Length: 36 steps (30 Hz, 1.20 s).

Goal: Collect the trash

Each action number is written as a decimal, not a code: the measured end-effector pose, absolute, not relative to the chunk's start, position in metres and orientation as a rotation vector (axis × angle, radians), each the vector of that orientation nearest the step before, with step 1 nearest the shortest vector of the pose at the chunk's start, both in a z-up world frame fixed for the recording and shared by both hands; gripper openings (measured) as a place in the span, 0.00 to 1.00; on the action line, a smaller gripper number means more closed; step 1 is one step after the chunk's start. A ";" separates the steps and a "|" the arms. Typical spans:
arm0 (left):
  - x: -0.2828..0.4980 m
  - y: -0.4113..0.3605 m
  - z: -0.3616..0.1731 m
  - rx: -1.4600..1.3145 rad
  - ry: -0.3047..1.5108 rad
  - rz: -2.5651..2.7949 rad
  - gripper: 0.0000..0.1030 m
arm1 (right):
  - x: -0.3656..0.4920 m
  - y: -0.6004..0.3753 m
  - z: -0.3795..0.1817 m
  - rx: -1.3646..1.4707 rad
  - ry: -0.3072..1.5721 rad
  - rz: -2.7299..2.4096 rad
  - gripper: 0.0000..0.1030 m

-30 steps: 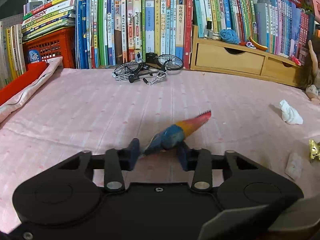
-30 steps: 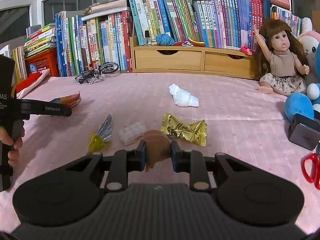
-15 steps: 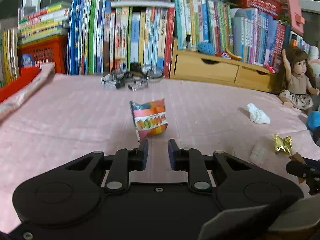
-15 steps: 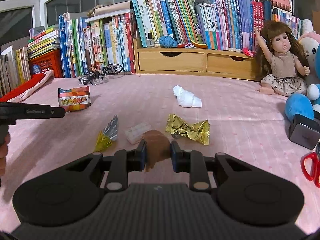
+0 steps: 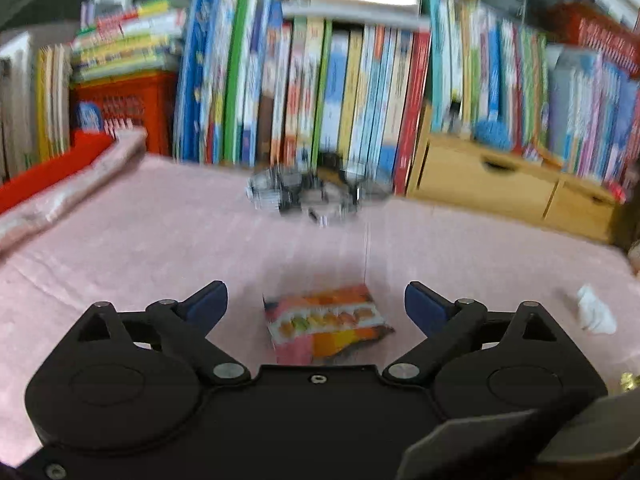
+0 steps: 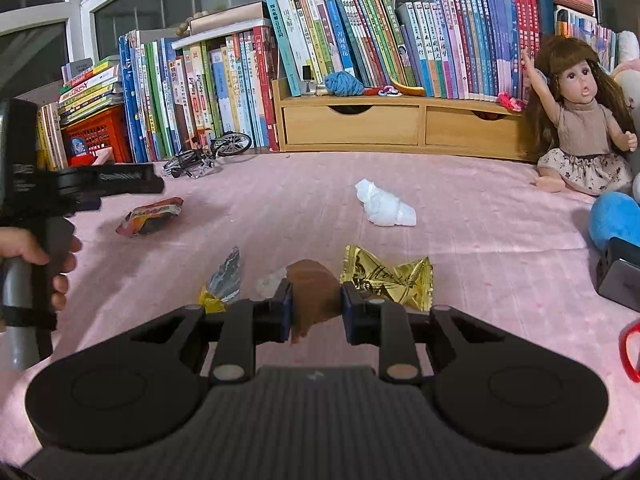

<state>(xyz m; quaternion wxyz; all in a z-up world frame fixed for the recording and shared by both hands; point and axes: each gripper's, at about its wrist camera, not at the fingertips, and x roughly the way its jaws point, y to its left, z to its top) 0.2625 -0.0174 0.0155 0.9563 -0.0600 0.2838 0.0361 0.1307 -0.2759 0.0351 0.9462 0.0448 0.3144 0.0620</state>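
In the left wrist view my left gripper (image 5: pixel 316 305) is open wide. A colourful snack wrapper (image 5: pixel 326 325) lies flat on the pink cloth (image 5: pixel 160 248) between its fingers, touching neither. From the right wrist view that wrapper (image 6: pixel 150 216) sits under the left gripper (image 6: pixel 120 182), which a hand (image 6: pixel 38 250) holds. My right gripper (image 6: pixel 315 310) is shut on a brown scrap (image 6: pixel 314 294). Just beyond it lie a gold wrapper (image 6: pixel 388 280), a silver-and-gold wrapper (image 6: pixel 224 280) and a small clear wrapper (image 6: pixel 270 284). Farther off is a crumpled white tissue (image 6: pixel 384 206).
Books line the back above a wooden drawer unit (image 6: pixel 392 124). A toy bicycle (image 6: pixel 208 152) and a red basket (image 6: pixel 98 134) stand at the back left. At the right are a doll (image 6: pixel 580 132), a blue plush (image 6: pixel 616 220), a dark box (image 6: pixel 620 280) and red scissors (image 6: pixel 630 352).
My left gripper let go of the colourful wrapper, which dropped flat on the cloth, and its fingers opened wide. My right gripper has kept hold of the brown scrap and barely moved.
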 end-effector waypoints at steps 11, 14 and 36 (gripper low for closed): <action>0.259 -0.041 -0.005 -0.011 0.649 0.058 0.30 | 0.133 -0.279 0.029 0.117 0.644 0.141 0.29; 0.254 -0.043 -0.001 -0.015 0.643 0.042 0.14 | 0.132 -0.280 0.030 0.118 0.641 0.142 0.29; 0.127 0.005 0.026 -0.107 0.636 -0.123 0.53 | 0.145 -0.243 0.053 0.140 0.742 0.437 0.73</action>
